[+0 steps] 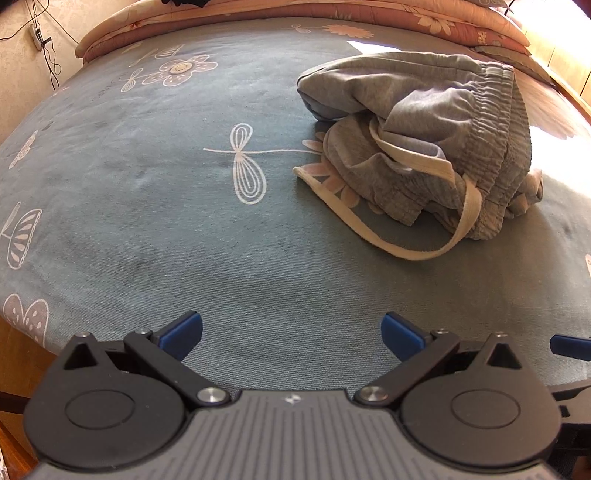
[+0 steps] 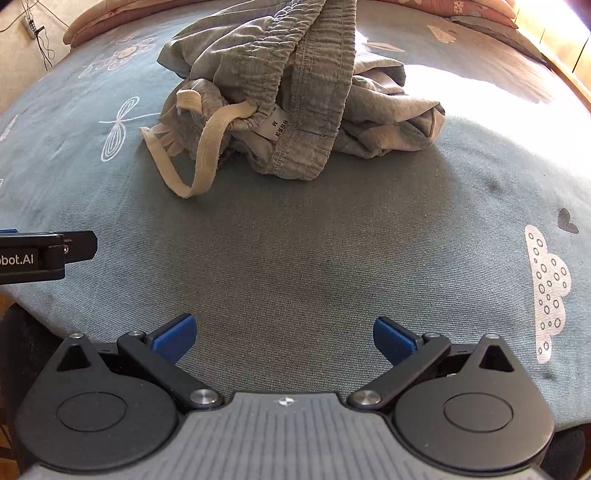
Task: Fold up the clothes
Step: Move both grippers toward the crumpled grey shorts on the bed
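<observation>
Colours on the bed

The bed sheet (image 1: 184,240) is dusty blue with white and pale pink flowers, dragonflies and a dotted white cloud (image 2: 548,291). The crumpled shorts (image 1: 443,122) are grey, with a cream drawstring (image 1: 406,251) and a white label (image 2: 275,127). The folded quilt (image 1: 221,14) is peach and pink with flowers. Both grippers are black with blue fingertips (image 1: 183,332).

We have the left gripper (image 1: 291,334) wide open, blue pads (image 1: 183,330) spread, nothing between them. Right gripper (image 2: 284,334) same: jaws apart, empty. Both sit low, side by side, pointing forward; left one's edge shows in the right wrist view.
</observation>
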A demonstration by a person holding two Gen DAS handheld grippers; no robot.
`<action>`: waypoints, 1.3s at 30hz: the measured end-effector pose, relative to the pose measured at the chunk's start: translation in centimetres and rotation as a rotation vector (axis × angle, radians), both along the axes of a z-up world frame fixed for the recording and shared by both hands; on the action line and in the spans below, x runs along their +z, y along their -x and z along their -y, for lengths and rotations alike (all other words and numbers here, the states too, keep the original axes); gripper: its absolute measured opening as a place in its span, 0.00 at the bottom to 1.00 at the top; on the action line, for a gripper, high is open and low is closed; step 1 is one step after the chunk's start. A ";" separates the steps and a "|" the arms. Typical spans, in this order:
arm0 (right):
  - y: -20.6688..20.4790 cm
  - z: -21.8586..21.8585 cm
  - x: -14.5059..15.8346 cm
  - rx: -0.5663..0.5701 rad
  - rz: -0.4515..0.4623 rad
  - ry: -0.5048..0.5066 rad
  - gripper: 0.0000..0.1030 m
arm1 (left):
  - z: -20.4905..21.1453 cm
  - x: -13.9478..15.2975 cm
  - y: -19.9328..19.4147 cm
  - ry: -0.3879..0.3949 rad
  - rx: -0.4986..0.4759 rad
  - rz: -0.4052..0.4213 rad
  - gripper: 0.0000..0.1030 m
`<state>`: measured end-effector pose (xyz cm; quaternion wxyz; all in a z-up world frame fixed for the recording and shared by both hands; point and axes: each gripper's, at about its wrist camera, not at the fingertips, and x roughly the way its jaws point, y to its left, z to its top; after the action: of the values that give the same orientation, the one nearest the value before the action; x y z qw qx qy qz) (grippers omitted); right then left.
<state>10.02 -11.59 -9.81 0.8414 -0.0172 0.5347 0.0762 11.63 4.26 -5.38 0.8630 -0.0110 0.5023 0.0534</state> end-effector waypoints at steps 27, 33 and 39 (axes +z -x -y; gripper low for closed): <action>0.4 2.6 1.5 -0.021 0.140 -0.066 1.00 | -2.0 -3.1 -0.3 0.037 -0.006 0.005 0.99; 0.3 3.7 1.3 -0.059 0.132 -0.085 1.00 | -2.0 -4.8 -0.7 0.039 -0.025 -0.065 0.99; 0.3 4.1 1.4 -0.061 0.138 -0.100 1.00 | -2.7 -5.1 -1.2 0.039 -0.055 -0.109 1.00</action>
<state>9.67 -15.65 -8.40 0.8780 0.0358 0.4713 0.0756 12.81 6.91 -10.51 0.8350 -0.0109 0.5497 0.0205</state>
